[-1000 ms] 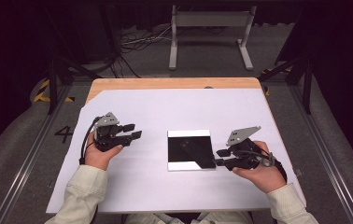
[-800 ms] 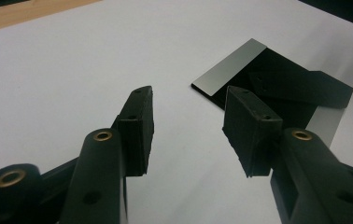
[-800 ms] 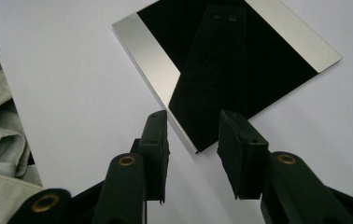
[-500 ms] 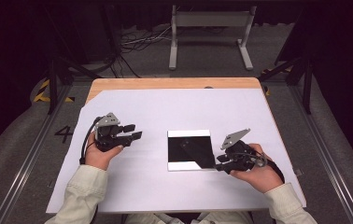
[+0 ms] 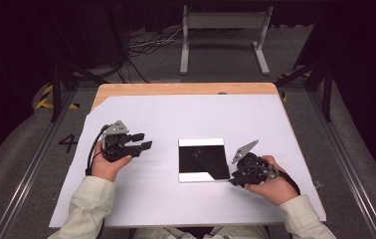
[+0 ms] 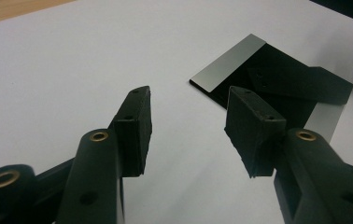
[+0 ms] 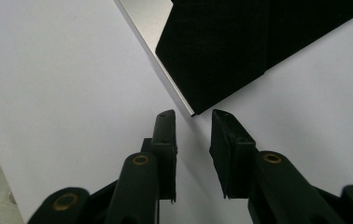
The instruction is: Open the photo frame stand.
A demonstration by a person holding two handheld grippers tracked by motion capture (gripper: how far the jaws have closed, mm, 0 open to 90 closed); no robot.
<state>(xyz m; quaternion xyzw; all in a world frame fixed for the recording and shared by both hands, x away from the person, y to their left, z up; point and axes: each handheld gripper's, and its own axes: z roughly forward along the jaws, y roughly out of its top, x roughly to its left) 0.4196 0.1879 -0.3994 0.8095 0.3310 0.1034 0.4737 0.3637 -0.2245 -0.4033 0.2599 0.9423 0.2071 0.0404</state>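
As the right gripper's (image 7: 192,122) narrow, empty jaws have just been closing at the plate's (image 5: 201,160) corner, they could nudge it; left gripper (image 6: 188,119) wide open, empty.

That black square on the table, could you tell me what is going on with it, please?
A person holds tongs in each hand over a white-covered table. The right tongs sit low at a corner of the flat black square; their jaws have just been closing, with a narrow gap remaining and nothing gripped yet. The left tongs wait to the side, jaws open and empty, pointing towards the square. The square lies flat on the sheet.
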